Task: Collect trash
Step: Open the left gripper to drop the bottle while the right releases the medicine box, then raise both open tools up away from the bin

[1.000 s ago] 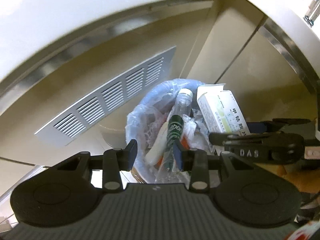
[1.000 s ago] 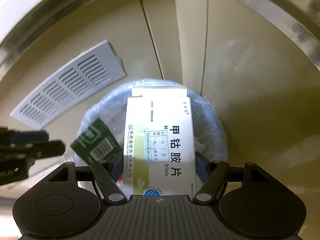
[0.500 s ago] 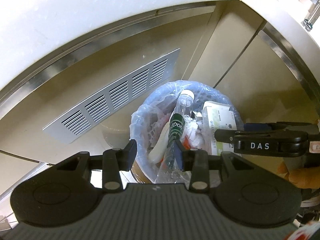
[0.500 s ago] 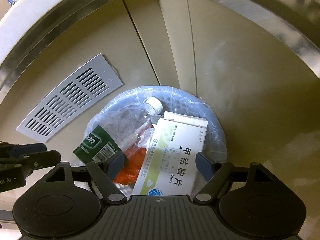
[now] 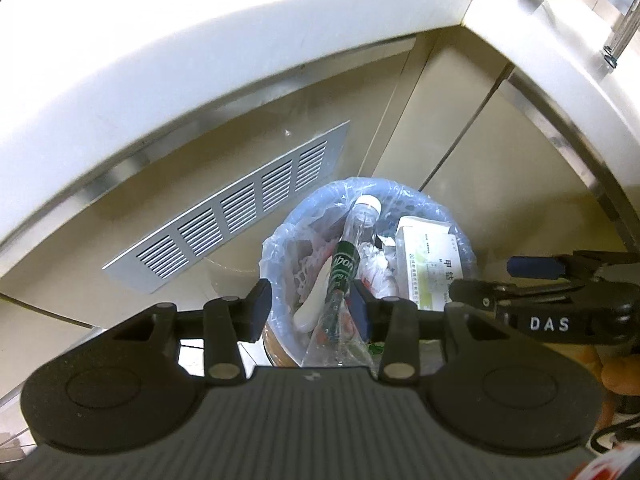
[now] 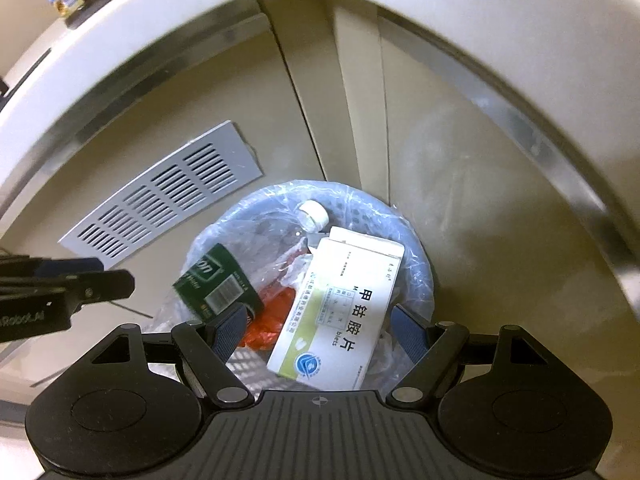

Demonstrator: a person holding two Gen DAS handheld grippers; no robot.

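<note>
Lower end of the plastic bottle (image 5: 347, 268) cut off behind the left gripper (image 5: 311, 306) body, so hard to say whether the spread fingers (image 5: 259, 308) touch it; apparently released, bottle leaning in the bin (image 5: 280, 240) just ahead between the fingertips. Right gripper (image 6: 316, 326) spread wide and empty, medicine box (image 6: 340, 312) lying loose in the bin between and just beyond its fingertips, near corner hidden by the gripper body. Orange wrapper (image 6: 272, 316) half buried beside the box, unclear what it is. Farther off, vent grille (image 6: 160, 196) left of the fingers, counter edge (image 5: 240, 60) beyond. Against a second ago: box no longer clamped upright, now dropped flat in the bin; bin smaller in both views, grippers pulled back
</note>
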